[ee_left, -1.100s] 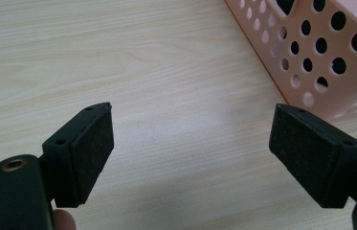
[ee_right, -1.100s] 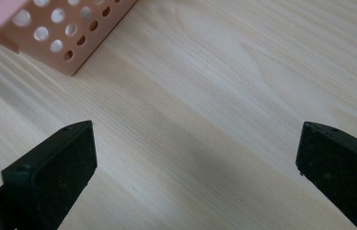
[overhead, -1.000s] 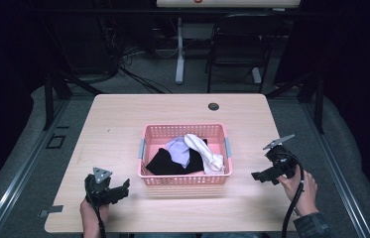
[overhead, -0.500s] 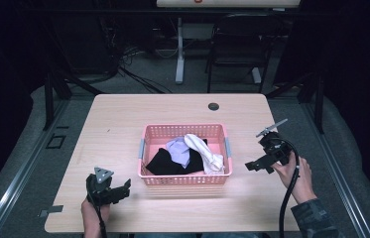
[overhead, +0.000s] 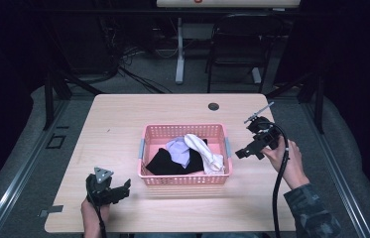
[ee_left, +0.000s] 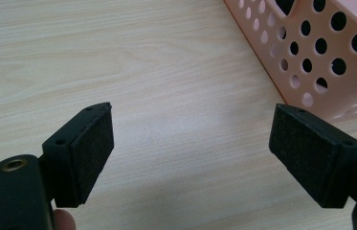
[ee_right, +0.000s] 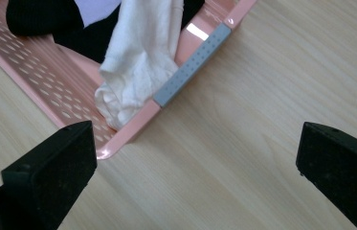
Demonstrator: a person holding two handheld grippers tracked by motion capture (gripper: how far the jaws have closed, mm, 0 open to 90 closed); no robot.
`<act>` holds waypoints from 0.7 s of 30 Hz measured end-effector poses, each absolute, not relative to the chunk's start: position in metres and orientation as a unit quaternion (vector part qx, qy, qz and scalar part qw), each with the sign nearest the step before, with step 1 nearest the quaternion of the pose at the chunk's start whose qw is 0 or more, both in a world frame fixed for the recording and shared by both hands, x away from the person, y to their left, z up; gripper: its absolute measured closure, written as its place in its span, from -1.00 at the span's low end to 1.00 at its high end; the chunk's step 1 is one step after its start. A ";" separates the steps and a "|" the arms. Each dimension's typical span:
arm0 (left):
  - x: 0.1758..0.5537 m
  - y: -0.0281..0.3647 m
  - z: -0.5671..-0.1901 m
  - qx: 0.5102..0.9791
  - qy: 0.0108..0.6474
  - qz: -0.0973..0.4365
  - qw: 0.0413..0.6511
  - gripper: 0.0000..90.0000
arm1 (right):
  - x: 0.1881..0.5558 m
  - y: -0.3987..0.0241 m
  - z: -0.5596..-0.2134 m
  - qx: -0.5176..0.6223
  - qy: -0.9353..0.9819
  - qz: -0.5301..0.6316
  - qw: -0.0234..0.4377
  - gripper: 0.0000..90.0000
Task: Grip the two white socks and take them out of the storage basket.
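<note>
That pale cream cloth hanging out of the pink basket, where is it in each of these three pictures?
High view: the cream cloth lies in the right half of the pink basket, running toward its near right corner.
Left gripper view: the cloth is not in it; there is a stretch of the basket's holed wall, top right.
Right gripper view: upper middle, draped over the basket's rim beside the grey handle.
Shared landmark: the pink basket.

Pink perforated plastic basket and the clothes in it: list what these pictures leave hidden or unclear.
- Pink perforated plastic basket: in the high view its floor is covered by the clothes.
- Black garment: partly under the pale lilac cloth and white sock-like cloth; what garment it is can't be told.
- Left gripper view: the frame's edge cuts off the basket above its wall.
- Right gripper view: the top edge crops the white cloth.
</note>
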State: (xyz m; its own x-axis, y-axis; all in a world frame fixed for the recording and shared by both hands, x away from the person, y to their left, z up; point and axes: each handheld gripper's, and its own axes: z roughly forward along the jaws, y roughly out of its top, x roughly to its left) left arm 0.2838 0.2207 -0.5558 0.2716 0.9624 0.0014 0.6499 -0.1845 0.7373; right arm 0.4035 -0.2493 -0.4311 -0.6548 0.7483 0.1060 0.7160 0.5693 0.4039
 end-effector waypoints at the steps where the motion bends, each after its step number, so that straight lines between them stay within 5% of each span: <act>1: 0.284 0.221 -0.556 0.731 0.552 0.244 0.320 -0.66 | 0.405 -0.247 -0.430 0.413 0.885 0.213 0.039 -1.00; 21: 0.284 0.221 -0.556 0.730 0.551 0.243 0.322 -0.65 | 0.432 -0.185 -0.420 0.372 0.904 0.210 0.019 -1.00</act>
